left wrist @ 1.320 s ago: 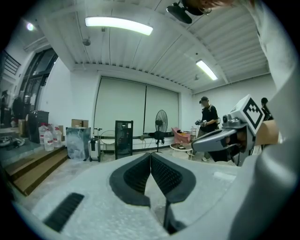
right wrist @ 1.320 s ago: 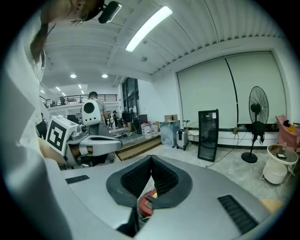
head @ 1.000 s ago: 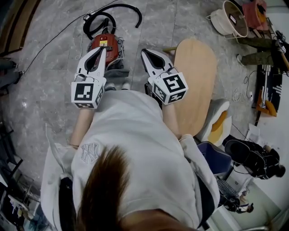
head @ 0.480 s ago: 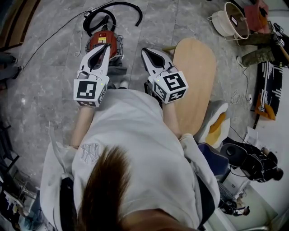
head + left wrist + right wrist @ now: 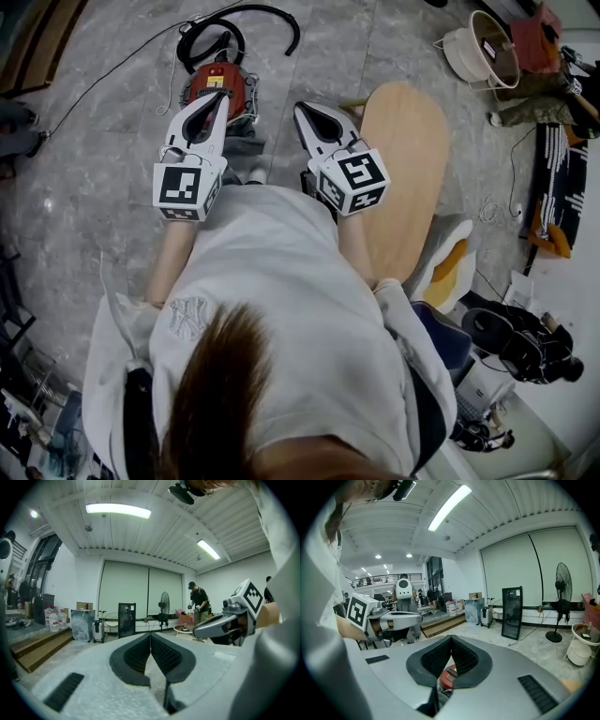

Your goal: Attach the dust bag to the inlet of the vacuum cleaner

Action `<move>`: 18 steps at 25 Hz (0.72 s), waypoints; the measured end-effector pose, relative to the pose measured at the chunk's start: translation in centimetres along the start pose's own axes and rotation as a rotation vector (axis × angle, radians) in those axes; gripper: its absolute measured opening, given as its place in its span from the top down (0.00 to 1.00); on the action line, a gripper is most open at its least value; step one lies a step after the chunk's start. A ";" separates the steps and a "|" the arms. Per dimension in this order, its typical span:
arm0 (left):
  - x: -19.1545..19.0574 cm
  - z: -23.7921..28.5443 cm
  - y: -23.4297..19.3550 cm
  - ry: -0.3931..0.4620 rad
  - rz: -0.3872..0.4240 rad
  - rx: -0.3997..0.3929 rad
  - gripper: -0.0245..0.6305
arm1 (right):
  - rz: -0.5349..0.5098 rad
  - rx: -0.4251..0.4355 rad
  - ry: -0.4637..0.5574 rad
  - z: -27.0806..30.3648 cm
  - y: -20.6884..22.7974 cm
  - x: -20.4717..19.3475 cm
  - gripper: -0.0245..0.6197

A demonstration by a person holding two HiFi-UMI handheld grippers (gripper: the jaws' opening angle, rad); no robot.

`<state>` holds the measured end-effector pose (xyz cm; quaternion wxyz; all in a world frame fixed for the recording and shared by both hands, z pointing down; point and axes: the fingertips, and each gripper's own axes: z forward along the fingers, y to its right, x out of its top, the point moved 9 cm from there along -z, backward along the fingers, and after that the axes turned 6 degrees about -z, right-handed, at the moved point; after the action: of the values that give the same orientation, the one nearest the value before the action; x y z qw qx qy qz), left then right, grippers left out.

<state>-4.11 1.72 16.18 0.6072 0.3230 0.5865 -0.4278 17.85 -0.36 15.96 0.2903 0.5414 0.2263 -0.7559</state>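
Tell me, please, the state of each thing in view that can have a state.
left gripper: shut, nothing between its jaws.
right gripper: shut, nothing between its jaws.
vacuum cleaner: on the floor, touched by neither gripper.
hose: lying curved on the floor.
ceiling light: on.
standing fan: upright; whether it runs cannot be told.
wooden board: lying flat on the floor.

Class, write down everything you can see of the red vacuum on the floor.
The vacuum is a red canister, plastic by its look, with a yellow label on top. It sits on the grey stone floor. A black hose loops from its far end and a thin cable trails left. The left claw hides its near part from the head view; the right claw does not touch it.
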 end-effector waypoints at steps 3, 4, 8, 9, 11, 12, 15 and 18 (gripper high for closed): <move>-0.1 -0.1 0.1 0.001 0.003 0.006 0.93 | -0.002 0.002 0.005 0.0 0.2 0.0 0.96; -0.1 -0.1 0.2 0.001 0.004 0.007 0.93 | -0.001 0.002 0.007 -0.1 0.2 -0.1 0.96; -0.2 -0.1 0.7 -0.001 0.007 0.008 0.93 | 0.006 -0.002 0.013 -0.4 0.5 -0.2 0.96; -0.1 0.0 0.8 -0.001 0.008 0.009 0.93 | 0.008 -0.001 0.014 -0.5 0.6 -0.2 0.96; 0.0 0.2 0.8 -0.001 0.008 0.009 0.93 | 0.009 0.003 0.014 -0.4 0.8 -0.1 0.96; 0.0 0.3 0.8 -0.001 0.007 0.009 0.93 | 0.008 0.005 0.013 -0.4 0.9 -0.1 0.96; -0.2 0.4 0.9 -0.002 0.005 0.005 0.93 | 0.010 0.004 0.010 -0.3 0.9 -0.3 0.96; -0.2 0.4 1.0 -0.006 0.004 -0.001 0.93 | 0.010 0.002 0.010 -0.4 0.9 -0.2 0.96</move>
<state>-3.01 1.82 16.30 0.6099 0.3224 0.5844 -0.4273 18.73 -0.72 16.02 0.2922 0.5465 0.2242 -0.7521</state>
